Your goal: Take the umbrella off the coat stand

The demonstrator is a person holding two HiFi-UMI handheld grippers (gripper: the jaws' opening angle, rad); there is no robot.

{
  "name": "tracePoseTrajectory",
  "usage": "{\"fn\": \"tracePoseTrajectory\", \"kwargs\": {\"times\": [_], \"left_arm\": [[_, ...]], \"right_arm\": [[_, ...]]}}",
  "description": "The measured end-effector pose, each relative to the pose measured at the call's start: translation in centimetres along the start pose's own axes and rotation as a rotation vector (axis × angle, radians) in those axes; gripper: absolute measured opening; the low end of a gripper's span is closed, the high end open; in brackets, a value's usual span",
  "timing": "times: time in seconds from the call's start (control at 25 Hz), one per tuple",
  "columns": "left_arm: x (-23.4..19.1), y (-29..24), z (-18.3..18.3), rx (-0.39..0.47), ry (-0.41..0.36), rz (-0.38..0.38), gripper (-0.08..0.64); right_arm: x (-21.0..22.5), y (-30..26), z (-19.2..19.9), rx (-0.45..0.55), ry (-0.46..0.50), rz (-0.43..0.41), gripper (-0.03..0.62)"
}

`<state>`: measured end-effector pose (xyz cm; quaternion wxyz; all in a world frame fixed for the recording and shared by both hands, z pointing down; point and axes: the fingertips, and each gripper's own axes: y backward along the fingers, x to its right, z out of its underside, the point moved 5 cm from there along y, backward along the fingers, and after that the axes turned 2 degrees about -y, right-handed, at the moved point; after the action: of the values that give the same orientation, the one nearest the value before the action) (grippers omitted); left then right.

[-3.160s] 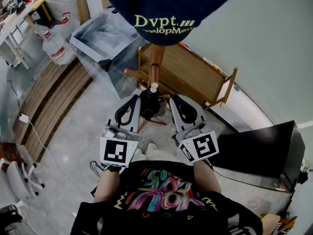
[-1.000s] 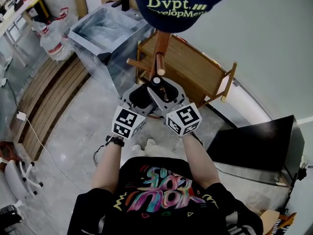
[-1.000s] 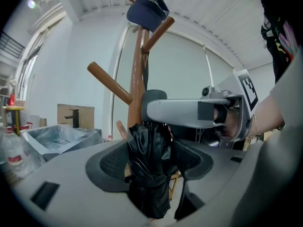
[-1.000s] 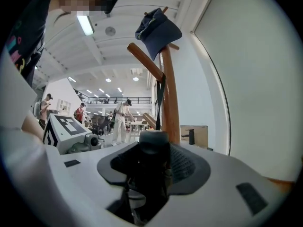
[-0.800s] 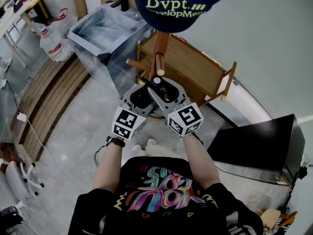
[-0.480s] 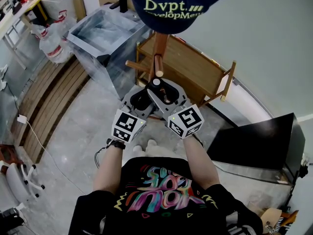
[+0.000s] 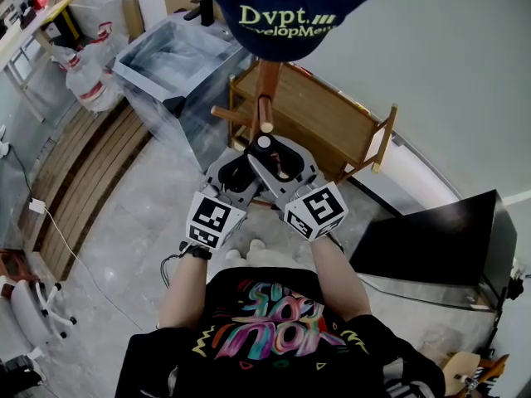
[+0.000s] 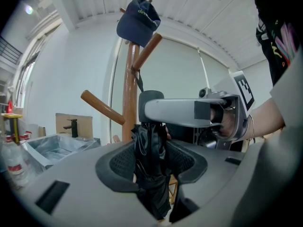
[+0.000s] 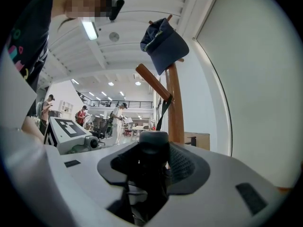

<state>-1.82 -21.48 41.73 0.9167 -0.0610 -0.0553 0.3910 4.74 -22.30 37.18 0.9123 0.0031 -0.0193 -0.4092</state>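
A folded black umbrella (image 8: 151, 174) hangs by a thin strap (image 9: 163, 110) from a peg of the wooden coat stand (image 7: 265, 98). A dark blue cap (image 7: 282, 15) sits on top of the stand. My left gripper (image 8: 151, 150) has the umbrella's bunched fabric between its pads; its jaws are closing and press on it. Just above, my right gripper (image 9: 154, 162) crosses over and is shut on the umbrella's handle end (image 9: 154, 143). One finger (image 8: 180, 112) of it shows in the left gripper view. In the head view both grippers, left (image 7: 241, 162) and right (image 7: 278, 157), meet below the peg.
A metal sink unit (image 7: 170, 56) stands left of the stand. A wooden frame (image 7: 332, 123) leans behind it and a black panel (image 7: 431, 247) lies at the right. Water bottles (image 7: 83, 65) stand far left. People (image 9: 118, 117) stand in the distant hall.
The grippers, earlier apart on either side of the umbrella, have come together on it. Over the last second both have shifted slightly upward with it.
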Motion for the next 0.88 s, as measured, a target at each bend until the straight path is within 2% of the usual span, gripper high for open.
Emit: {"fn": "tracePoseTrajectory", "kwargs": {"times": [0.24,0.88], "left_arm": [[0.7,1.0,-0.8,-0.011,-0.014,0.000,0.191],[2.0,2.9,-4.3,0.062,-0.061,-0.010,0.190]], "right_arm": [[-0.8,0.7,-1.1,0.026,-0.001,0.000,0.201],[-2.8,2.2,-4.4,0.098,0.040,-0.004,0.199]]}}
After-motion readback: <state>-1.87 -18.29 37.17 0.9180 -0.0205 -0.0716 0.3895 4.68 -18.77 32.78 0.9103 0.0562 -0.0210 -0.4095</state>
